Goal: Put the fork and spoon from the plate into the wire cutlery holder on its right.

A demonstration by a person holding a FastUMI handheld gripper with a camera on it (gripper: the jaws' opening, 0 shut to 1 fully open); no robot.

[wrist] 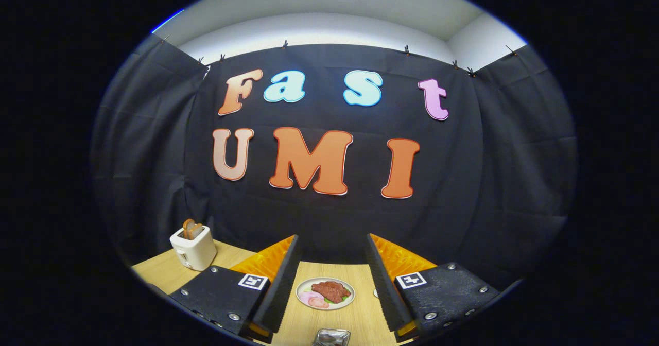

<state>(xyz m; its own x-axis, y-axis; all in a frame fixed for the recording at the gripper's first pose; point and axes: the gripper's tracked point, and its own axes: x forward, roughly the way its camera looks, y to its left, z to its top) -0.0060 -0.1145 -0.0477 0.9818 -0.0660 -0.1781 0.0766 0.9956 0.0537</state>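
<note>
Claw (329, 284) hangs wide open over the desk (355, 320), gripping nothing, plate of food (325, 293) between its fingers low in frame. Fork, spoon, holder: can't spot them, so probably the approach step; next, tilt down.

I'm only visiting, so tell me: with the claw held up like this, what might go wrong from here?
1. The open gripper looks mostly at the black cloth wall, high above the pale wooden table; lowering it could misjudge the aim.
2. The round white plate of meat and vegetables lies between the fingers; a careless descent might knock the food.
3. The white toaster holding bread stands beyond the left finger; a wide sweep could bump it.
</note>
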